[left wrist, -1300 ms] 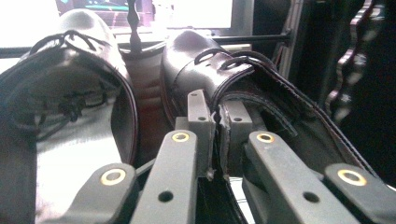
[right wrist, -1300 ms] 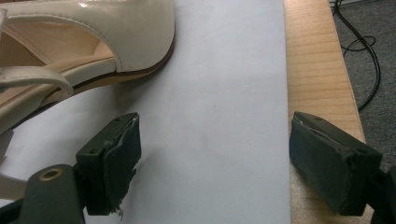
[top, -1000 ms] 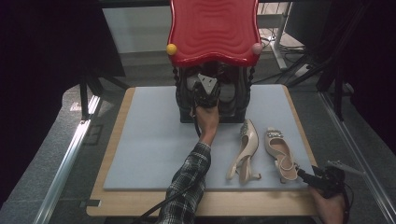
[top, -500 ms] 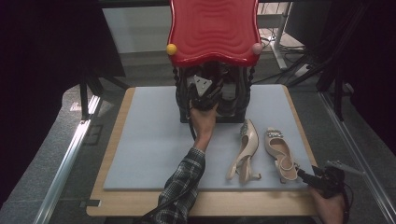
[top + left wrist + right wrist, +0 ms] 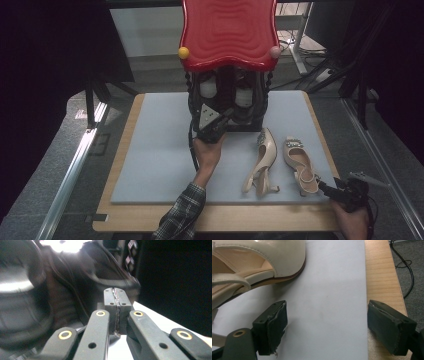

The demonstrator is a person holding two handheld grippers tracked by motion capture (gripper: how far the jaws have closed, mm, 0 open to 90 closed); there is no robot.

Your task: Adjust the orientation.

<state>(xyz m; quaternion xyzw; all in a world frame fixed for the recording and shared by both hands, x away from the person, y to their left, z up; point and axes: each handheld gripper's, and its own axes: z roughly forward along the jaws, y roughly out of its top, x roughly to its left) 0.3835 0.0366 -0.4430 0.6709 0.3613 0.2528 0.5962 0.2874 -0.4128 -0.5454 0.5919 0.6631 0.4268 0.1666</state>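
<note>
At the left of the desk (image 5: 150,150), on its pale blue mat, my left tongs (image 5: 212,131) sit at the foot of a black rack (image 5: 227,100) under a red wavy canopy (image 5: 227,30). Their jaws have just been closing and now meet flat, with nothing between them. The left gripper view shows dark, blurred shapes (possibly shoes, I cannot tell) just ahead. To the right, a cream slingback heel (image 5: 262,160) lies on its side, and beside it its partner (image 5: 299,162) stands upright. At the far right, near the desk's front edge, my right tongs (image 5: 325,189) rest wide open and empty, just behind that upright shoe's heel. I judge the step in hand to be handling shoes at the rack. The next move calls for reopening the left tongs before gripping anything.
</note>
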